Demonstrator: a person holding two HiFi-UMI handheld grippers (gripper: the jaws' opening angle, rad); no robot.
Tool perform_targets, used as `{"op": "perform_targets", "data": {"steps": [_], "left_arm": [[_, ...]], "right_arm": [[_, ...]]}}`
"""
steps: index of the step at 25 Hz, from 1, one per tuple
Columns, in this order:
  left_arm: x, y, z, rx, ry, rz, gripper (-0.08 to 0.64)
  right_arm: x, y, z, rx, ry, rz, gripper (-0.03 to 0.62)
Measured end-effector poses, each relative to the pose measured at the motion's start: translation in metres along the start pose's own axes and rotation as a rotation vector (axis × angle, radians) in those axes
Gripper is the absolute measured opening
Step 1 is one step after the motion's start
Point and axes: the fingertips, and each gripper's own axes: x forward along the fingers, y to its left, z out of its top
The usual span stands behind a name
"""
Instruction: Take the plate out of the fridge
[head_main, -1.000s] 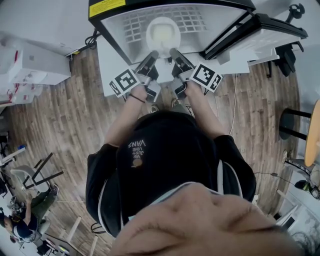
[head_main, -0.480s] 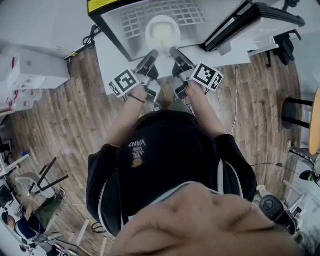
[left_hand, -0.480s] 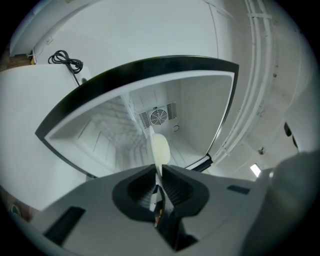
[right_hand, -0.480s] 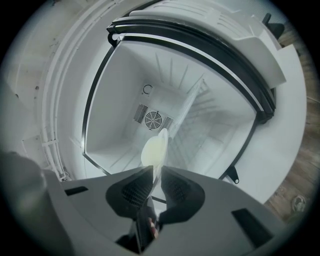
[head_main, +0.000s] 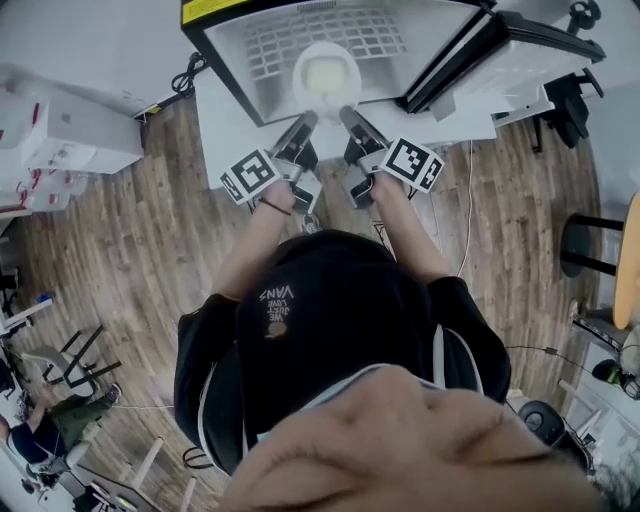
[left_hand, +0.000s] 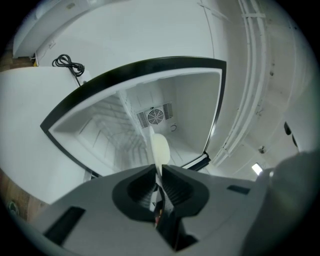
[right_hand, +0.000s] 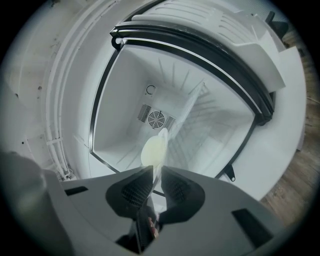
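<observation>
A pale round plate (head_main: 327, 72) hangs in the mouth of the open fridge (head_main: 236, 74), in front of its wire shelf (head_main: 300, 32). My left gripper (head_main: 307, 120) is shut on the plate's near rim from the left. My right gripper (head_main: 347, 113) is shut on the same rim from the right. In the left gripper view the plate (left_hand: 160, 149) shows edge-on, pinched between the jaws of the left gripper (left_hand: 159, 171). The right gripper view shows the plate (right_hand: 153, 151) tilted, its rim caught in the right gripper (right_hand: 156, 171). A round fan grille (right_hand: 156, 119) sits on the fridge's back wall.
The fridge door (head_main: 510, 52) stands open at the right. White boxes (head_main: 60, 135) and a coiled black cable (head_main: 188, 76) lie to the left. A black stool (head_main: 585, 245) stands on the wooden floor (head_main: 140, 240) at the right. A person (head_main: 40, 440) sits at the lower left.
Both grippers, with the plate between them, have drawn a little back toward the person, out of the fridge. The grips have not changed.
</observation>
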Motion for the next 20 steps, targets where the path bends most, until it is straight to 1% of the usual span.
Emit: {"op": "perform_targets", "data": {"steps": [8, 20], "left_arm": [[-0.011, -0.015, -0.03, 0.002, -0.058, 0.024, 0.047], [-0.036, -0.033, -0.078, 0.002, -0.115, 0.045, 0.046]], "right_arm": [[-0.031, 0.0, -0.003, -0.007, 0.055, 0.029, 0.057], [-0.081, 0.0, -0.021, -0.019, 0.108, 0.057, 0.057]]}}
